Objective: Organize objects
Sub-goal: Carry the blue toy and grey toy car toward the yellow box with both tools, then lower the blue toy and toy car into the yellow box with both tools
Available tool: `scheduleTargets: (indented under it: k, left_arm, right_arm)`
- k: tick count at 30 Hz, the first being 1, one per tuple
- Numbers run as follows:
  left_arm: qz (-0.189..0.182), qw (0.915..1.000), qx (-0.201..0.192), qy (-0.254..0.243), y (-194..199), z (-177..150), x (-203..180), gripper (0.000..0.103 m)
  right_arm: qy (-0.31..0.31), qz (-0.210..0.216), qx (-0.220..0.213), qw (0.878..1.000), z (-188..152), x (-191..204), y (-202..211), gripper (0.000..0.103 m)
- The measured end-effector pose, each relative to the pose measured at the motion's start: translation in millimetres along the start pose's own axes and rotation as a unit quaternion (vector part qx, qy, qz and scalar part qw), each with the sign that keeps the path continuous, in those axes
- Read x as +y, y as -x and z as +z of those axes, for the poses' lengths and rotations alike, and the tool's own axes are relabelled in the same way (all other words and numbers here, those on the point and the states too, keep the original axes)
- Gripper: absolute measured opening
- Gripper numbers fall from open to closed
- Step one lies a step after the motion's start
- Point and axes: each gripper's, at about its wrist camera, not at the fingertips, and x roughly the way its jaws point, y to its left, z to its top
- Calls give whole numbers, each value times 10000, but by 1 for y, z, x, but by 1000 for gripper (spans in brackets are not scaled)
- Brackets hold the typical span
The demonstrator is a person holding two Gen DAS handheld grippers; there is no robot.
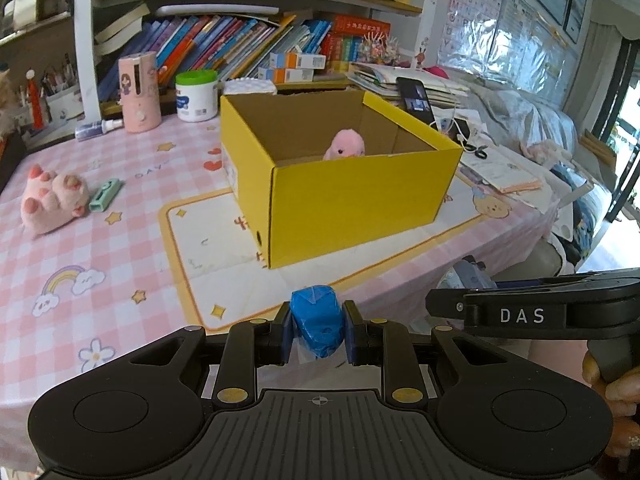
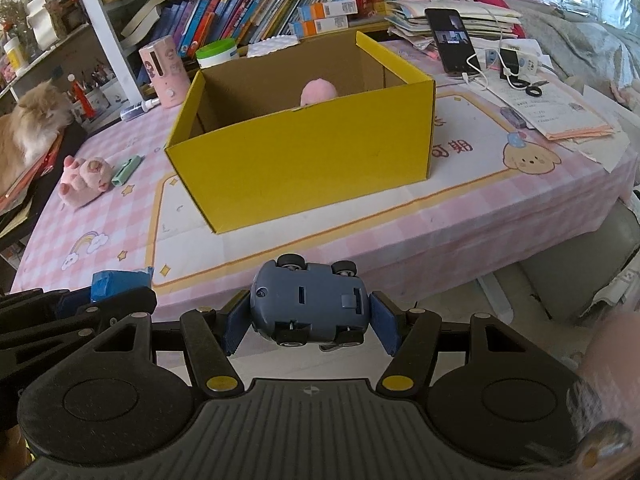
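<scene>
My left gripper [image 1: 317, 330] is shut on a blue tape-wrapped lump [image 1: 318, 320], held over the table's near edge in front of the yellow cardboard box [image 1: 352, 204]. My right gripper [image 2: 310, 312] is shut on a grey-blue toy car [image 2: 310, 302], turned belly-up with its wheels showing, also short of the box [image 2: 304, 156]. A pink plush [image 1: 345, 145] pokes up inside the box, seen too in the right wrist view [image 2: 318, 92]. The left gripper and its blue lump [image 2: 116, 282] show at the lower left of the right wrist view.
A pink paw plush [image 1: 50, 200] and a green clip [image 1: 105, 195] lie on the pink checked tablecloth [image 1: 100, 248] at left. A pink dispenser [image 1: 138, 92] and a white tub [image 1: 197, 96] stand behind, before bookshelves. A phone [image 2: 450, 40], papers and scissors lie right. A cat [image 2: 24, 128] sits far left.
</scene>
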Motion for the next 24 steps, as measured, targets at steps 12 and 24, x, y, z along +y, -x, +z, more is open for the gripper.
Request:
scheduleTargets:
  k: [12,24]
  left_arm:
    - [-46,9993,-363,-67,-24,34,-19,23]
    - [195,9940,-1078,39,-45,97,-32,23]
  right_arm:
    - [110,12,-236,9997,37,-24,-12,60]
    - [643,179,-1337,9888,117,-46,-7,60]
